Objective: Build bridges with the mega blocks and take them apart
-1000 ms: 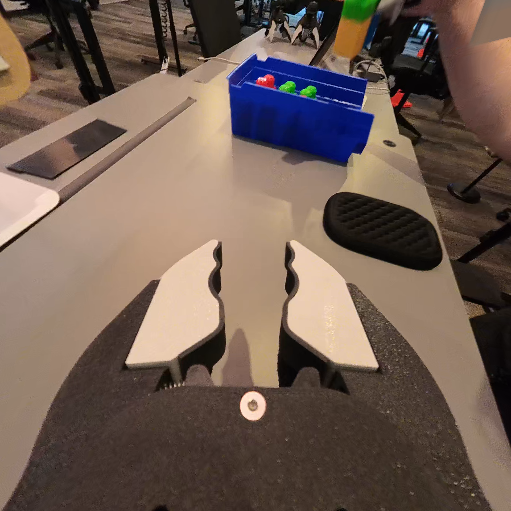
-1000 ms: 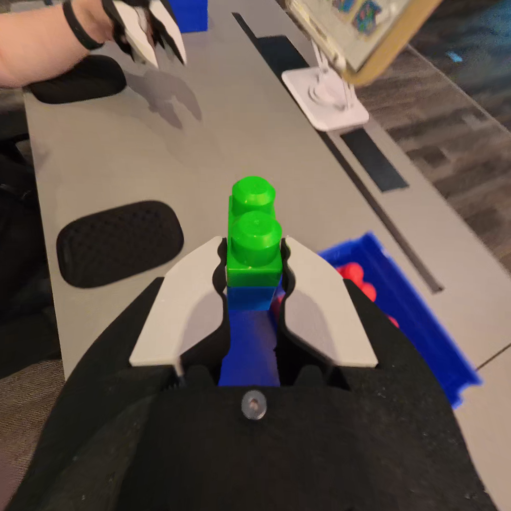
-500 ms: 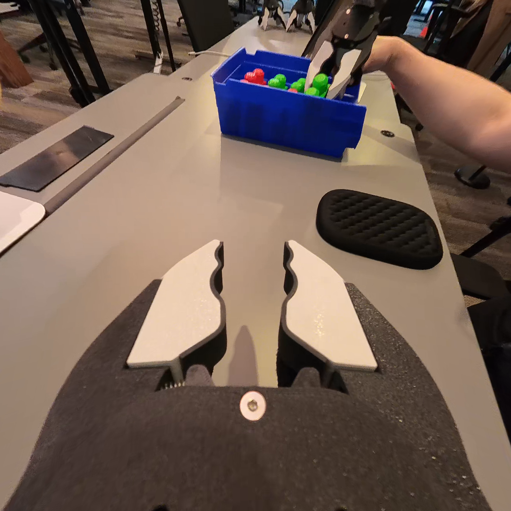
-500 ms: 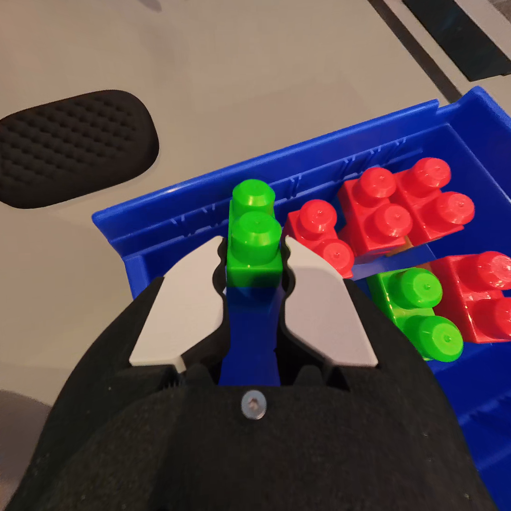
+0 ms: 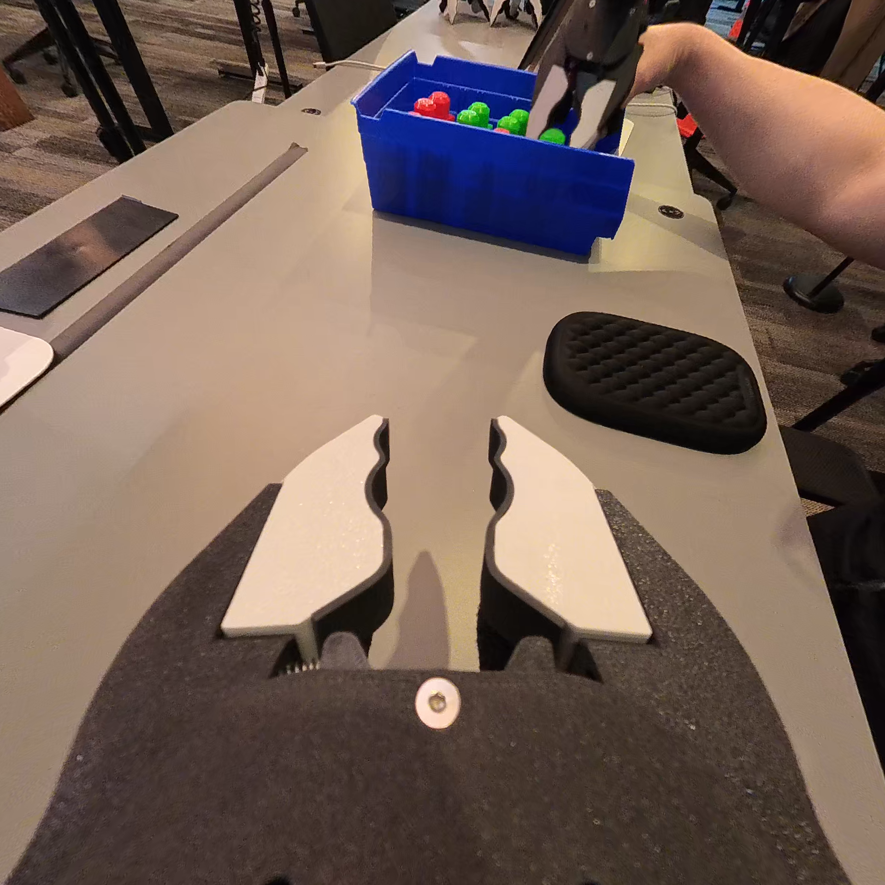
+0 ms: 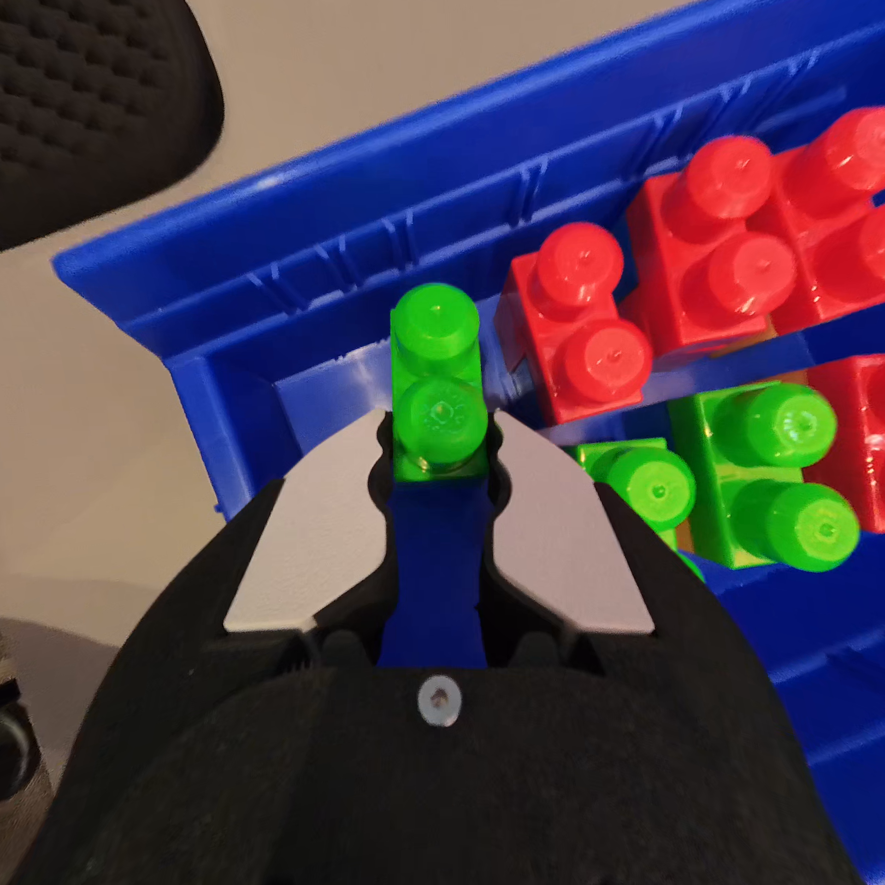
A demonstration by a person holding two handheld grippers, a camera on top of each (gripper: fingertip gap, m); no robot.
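- The right gripper (image 6: 438,421) reaches down into the near-left corner of the blue bin (image 6: 306,206), its fingers (image 6: 330,507) clamped on the sides of a green block (image 6: 436,383) with two studs.
- That green block sits low inside the bin, beside a red block (image 6: 574,330).
- More red blocks (image 6: 713,254) and green blocks (image 6: 766,474) lie loose in the bin, to the right of the held one.
- The left gripper (image 5: 438,445) hovers low over the grey desk (image 5: 268,364), well apart from the bin (image 5: 493,191); its fingers (image 5: 321,531) stand apart with nothing between them.
- A black padded rest (image 5: 651,378) lies on the desk between the left gripper and the bin, toward the right edge.
- From the left wrist view, the right gripper (image 5: 565,129) points down into the bin's right end, a person's forearm (image 5: 785,148) behind it.
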